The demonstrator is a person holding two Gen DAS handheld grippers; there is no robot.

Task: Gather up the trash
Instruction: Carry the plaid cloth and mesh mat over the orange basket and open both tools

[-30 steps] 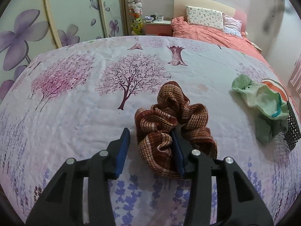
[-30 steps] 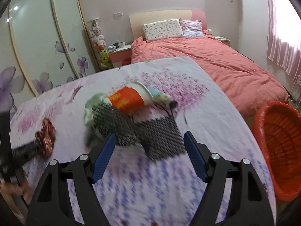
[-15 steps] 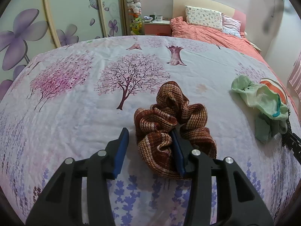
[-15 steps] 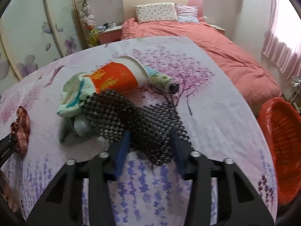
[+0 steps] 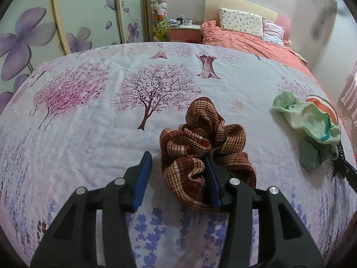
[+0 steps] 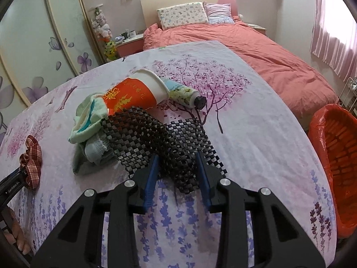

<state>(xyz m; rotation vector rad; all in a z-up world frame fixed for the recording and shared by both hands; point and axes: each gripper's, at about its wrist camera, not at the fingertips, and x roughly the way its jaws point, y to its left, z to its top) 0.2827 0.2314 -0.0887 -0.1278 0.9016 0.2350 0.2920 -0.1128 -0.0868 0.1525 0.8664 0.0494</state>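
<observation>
A brown striped scrunchie (image 5: 200, 138) lies on the flower-print sheet (image 5: 89, 134). My left gripper (image 5: 176, 156) straddles its near fold; its jaws are opening, the right pad sits in the fabric and the left pad stands clear. A black mesh mat (image 6: 156, 138) trails off a heap made of a red paper cup (image 6: 131, 96), a pale green cloth (image 6: 89, 116) and a flower-print tube (image 6: 187, 93). My right gripper (image 6: 176, 156) is closing, and the mesh's near edge is bunched between its pads. The scrunchie (image 6: 31, 156) shows at far left in the right wrist view.
A red bin lined with a red bag (image 6: 334, 151) stands on the floor past the sheet's right edge. Behind is a bed with a salmon quilt (image 6: 256, 44). Flowered wardrobe doors (image 5: 67, 22) run along the left. A person's fingers (image 6: 15, 234) show at bottom left.
My right gripper came down and in over the black mesh and its jaws drew together from wide apart onto the mesh. The left gripper stayed put at the scrunchie.
</observation>
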